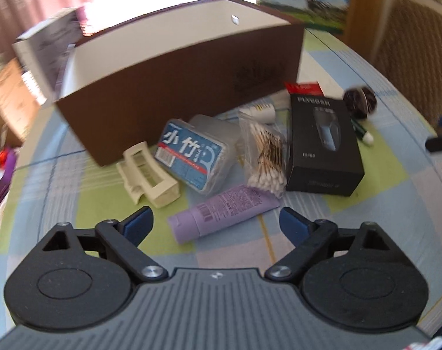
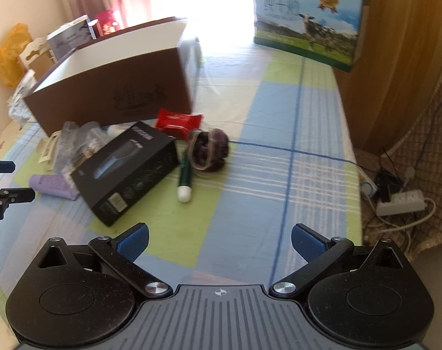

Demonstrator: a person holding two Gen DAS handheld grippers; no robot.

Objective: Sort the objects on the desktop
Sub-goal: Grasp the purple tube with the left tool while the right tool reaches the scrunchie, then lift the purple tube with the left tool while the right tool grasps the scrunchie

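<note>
The left tool (image 1: 216, 221) is released, its blue pads spread wide with nothing between them. The lilac tube (image 1: 221, 214) lies on the counter (image 1: 381, 204) directly ahead, just beyond the pads. Its long axis runs crosswise and slightly uphill to the right, cap end to the left. That is the relation the next grasp likely turns on: the left tool is plainly the nearer one, and the tube sits almost square across its opening.

Counted left to right in the left wrist view: one cream plastic clip (image 1: 148, 172), one blue-labelled floss box (image 1: 191, 157), one bag of cotton swabs (image 1: 266, 160), one small white bottle (image 1: 261, 110) (partly hidden), one black shaver box (image 1: 323, 145), one red packet (image 1: 304, 87), one green pen (image 1: 362, 132) and one dark hair scrunchie (image 1: 359, 100). Behind them stands one open brown box (image 1: 177, 87), probably the destination.

The right tool (image 2: 219, 243) is also released and holds nothing. It hovers over bare counter, well apart from the pile, which lies ahead to its left.
</note>
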